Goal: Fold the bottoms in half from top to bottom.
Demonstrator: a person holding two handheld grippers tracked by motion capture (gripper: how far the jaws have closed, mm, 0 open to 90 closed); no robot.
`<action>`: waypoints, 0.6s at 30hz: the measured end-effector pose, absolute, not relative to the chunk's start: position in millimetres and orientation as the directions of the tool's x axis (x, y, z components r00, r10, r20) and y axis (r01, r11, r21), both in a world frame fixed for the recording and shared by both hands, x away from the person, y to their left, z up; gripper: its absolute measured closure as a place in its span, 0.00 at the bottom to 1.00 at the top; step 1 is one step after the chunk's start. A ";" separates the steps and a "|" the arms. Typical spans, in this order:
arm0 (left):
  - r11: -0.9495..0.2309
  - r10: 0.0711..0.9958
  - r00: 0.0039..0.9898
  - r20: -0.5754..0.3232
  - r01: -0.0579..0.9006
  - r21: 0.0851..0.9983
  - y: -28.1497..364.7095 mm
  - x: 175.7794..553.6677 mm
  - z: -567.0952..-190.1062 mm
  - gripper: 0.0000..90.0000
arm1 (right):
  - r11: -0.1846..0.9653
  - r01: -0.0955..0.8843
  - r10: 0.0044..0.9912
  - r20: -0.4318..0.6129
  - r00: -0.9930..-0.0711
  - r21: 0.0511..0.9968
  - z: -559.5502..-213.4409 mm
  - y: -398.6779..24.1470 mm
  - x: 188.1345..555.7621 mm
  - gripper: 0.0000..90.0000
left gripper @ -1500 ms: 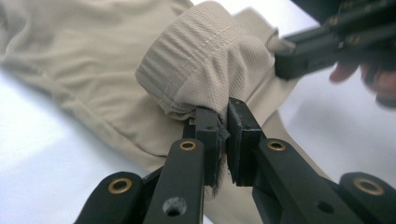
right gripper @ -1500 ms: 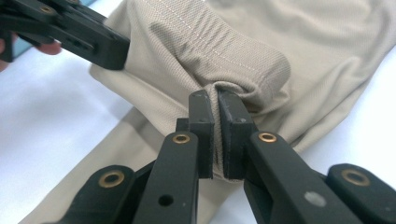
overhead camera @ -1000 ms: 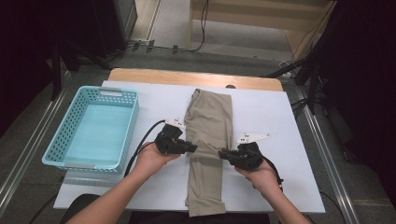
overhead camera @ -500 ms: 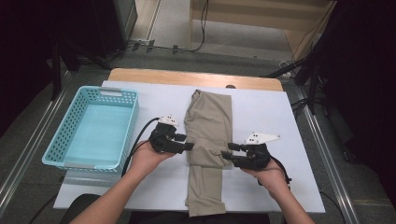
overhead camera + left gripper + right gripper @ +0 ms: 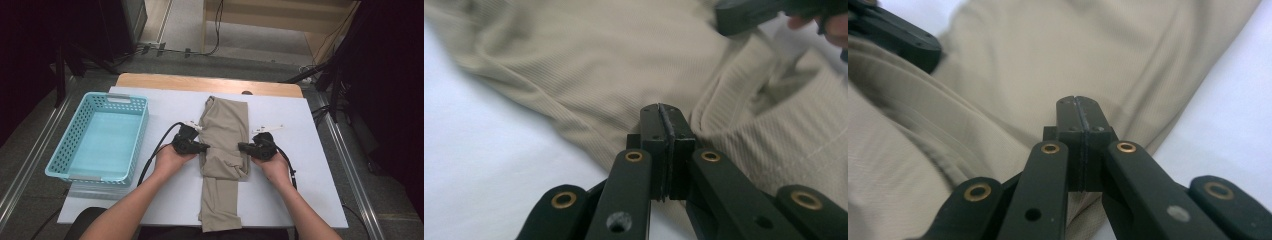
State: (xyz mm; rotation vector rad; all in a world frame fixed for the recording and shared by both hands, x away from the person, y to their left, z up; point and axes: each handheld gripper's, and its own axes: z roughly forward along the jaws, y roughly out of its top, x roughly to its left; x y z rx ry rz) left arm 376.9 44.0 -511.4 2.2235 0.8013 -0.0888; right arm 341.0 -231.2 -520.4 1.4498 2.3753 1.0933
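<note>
Khaki trousers (image 5: 225,130) lie lengthwise down the middle of the white table top, waist at the far end. My left gripper (image 5: 205,146) points at their left edge and my right gripper (image 5: 241,146) at their right edge, facing each other across the cloth. In the left gripper view the jaws of the left gripper (image 5: 664,112) stand pressed together just over the ribbed fabric (image 5: 574,65). The right gripper (image 5: 1079,102) looks the same above the cloth's edge (image 5: 1098,55). Both pairs of jaws have just been closing, and no cloth shows between the pads.
A light blue plastic basket (image 5: 65,150) stands on the left part of the table. White table top (image 5: 310,165) lies bare to the right of the trousers. A wooden strip (image 5: 165,82) runs along the far edge, with cables on the floor beyond.
Both hands have shifted inward to the trousers' side edges. The right hand moved farther, away from the person and to the left.
</note>
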 end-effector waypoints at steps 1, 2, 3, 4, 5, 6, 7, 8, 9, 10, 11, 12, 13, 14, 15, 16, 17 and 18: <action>-0.515 0.518 0.800 -0.303 0.574 0.636 44.2 375.9 -510.7 0.99 | 0.263 0.705 0.817 0.236 -0.525 0.659 -522.0 -231.2 339.5 0.97; -0.510 0.516 0.798 -0.311 0.578 0.636 44.9 374.0 -510.0 0.99 | 0.260 0.711 0.811 0.252 -0.528 0.653 -521.6 -231.4 337.9 0.97; -0.511 0.509 0.800 -0.317 0.578 0.636 45.7 372.0 -509.5 0.99 | 0.261 0.719 0.801 0.271 -0.533 0.645 -520.3 -232.1 335.8 0.97; -0.514 0.507 0.800 -0.321 0.579 0.633 45.6 369.3 -509.2 0.99 | 0.262 0.720 0.790 0.286 -0.543 0.642 -519.1 -232.3 332.3 0.97; -0.527 0.501 0.807 -0.313 0.572 0.629 45.5 366.4 -508.2 0.99 | 0.275 0.718 0.780 0.288 -0.556 0.639 -517.9 -231.7 327.6 0.97; -0.529 0.493 0.810 -0.317 0.569 0.630 44.8 363.1 -506.6 0.99 | 0.298 0.712 0.772 0.279 -0.572 0.636 -516.5 -230.6 322.4 0.97; -0.536 0.483 0.817 -0.317 0.561 0.630 44.2 359.8 -504.5 0.99 | 0.309 0.712 0.766 0.279 -0.580 0.631 -514.7 -229.4 316.7 0.97; -0.537 0.472 0.821 -0.322 0.557 0.633 43.2 355.6 -502.2 0.99 | 0.322 0.710 0.755 0.282 -0.592 0.627 -512.7 -228.9 311.0 0.97; -0.542 0.460 0.828 -0.321 0.549 0.636 42.7 351.3 -499.9 0.98 | 0.330 0.703 0.748 0.281 -0.602 0.630 -510.3 -228.4 305.0 0.97; -0.548 0.450 0.833 -0.321 0.542 0.638 42.3 347.3 -497.8 0.97 | 0.338 0.696 0.740 0.278 -0.613 0.634 -507.2 -228.4 299.2 0.97; -0.558 0.438 0.838 -0.326 0.537 0.633 42.4 343.9 -495.4 0.97 | 0.341 0.689 0.731 0.279 -0.622 0.640 -503.9 -228.9 294.1 0.96; -0.557 0.431 0.840 -0.330 0.535 0.635 43.0 340.7 -493.1 0.97 | 0.339 0.686 0.724 0.288 -0.627 0.643 -500.1 -229.4 289.4 0.94; -0.555 0.423 0.842 -0.334 0.532 0.639 44.2 337.5 -490.9 0.97 | 0.334 0.685 0.718 0.296 -0.630 0.648 -496.7 -229.5 284.7 0.94; -0.558 0.416 0.845 -0.337 0.530 0.639 45.3 334.3 -489.4 0.97 | 0.336 0.680 0.710 0.298 -0.637 0.652 -493.7 -229.2 279.9 0.94; -0.560 0.411 0.845 -0.343 0.531 0.636 46.1 331.0 -488.6 0.97 | 0.346 0.672 0.702 0.294 -0.648 0.655 -491.5 -228.5 274.9 0.94; -0.563 0.405 0.845 -0.348 0.531 0.634 46.5 327.3 -488.2 0.97 | 0.356 0.666 0.697 0.288 -0.657 0.656 -489.5 -227.5 269.9 0.94; -0.569 0.397 0.848 -0.351 0.527 0.631 46.8 323.7 -487.7 0.97 | 0.358 0.664 0.692 0.290 -0.661 0.657 -487.2 -226.9 264.7 0.94; -0.575 0.388 0.852 -0.351 0.521 0.631 46.8 319.9 -487.0 0.97 | 0.357 0.655 0.683 0.292 -0.669 0.666 -485.0 -226.9 259.9 0.94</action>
